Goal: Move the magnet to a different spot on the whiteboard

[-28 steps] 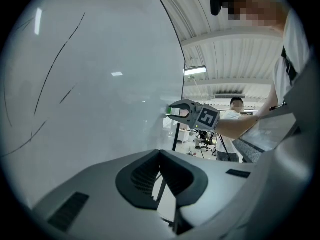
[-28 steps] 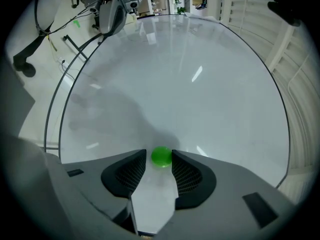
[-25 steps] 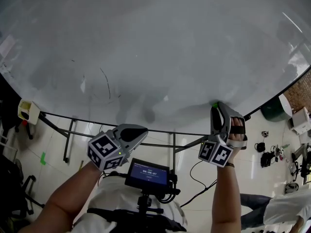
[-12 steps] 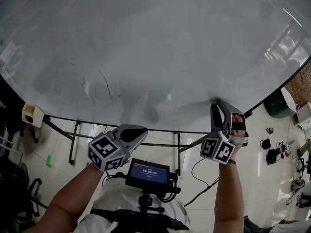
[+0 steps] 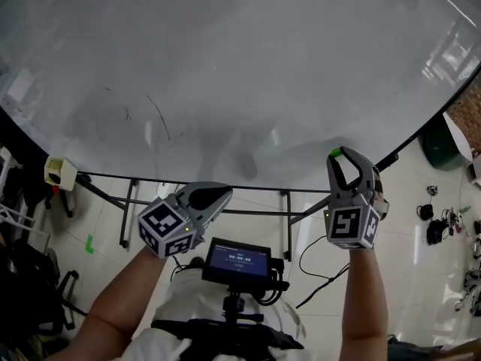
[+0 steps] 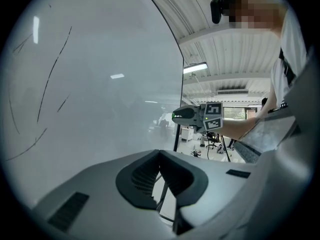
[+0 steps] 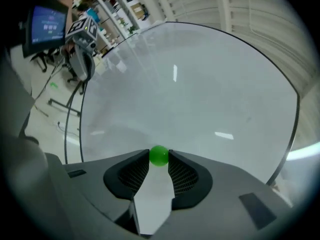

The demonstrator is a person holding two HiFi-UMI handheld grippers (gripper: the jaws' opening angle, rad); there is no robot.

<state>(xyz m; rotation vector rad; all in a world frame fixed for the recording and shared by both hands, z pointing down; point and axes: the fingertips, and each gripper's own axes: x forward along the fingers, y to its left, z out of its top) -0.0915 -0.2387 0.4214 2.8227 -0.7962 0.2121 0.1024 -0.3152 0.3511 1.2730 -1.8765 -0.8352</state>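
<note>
A small green ball-shaped magnet [image 7: 159,155] sits pinched between the tips of my right gripper [image 7: 159,157], whose jaws have just closed a little onto it. In the head view the magnet [image 5: 336,152] is at the lower right part of the whiteboard [image 5: 225,66], at the tip of the right gripper [image 5: 336,156]; whether it touches the board I cannot tell. My left gripper [image 5: 222,196] hangs below the board's lower edge, shut with nothing in it, its pads meeting [image 6: 160,156]. The left gripper view shows the right gripper [image 6: 176,116] from the side.
Faint pen strokes [image 5: 158,115] mark the board's left half. Under the board are its black stand bars [image 5: 285,216]. A yellow box [image 5: 58,171] sits at the left, a green bin [image 5: 440,145] and cables [image 5: 432,228] lie on the floor at the right. A small screen [image 5: 239,260] hangs at the chest.
The right gripper has rolled about its own axis, so its marker cube now faces the head camera squarely, with the magnet still between its tips. The left gripper has kept still.
</note>
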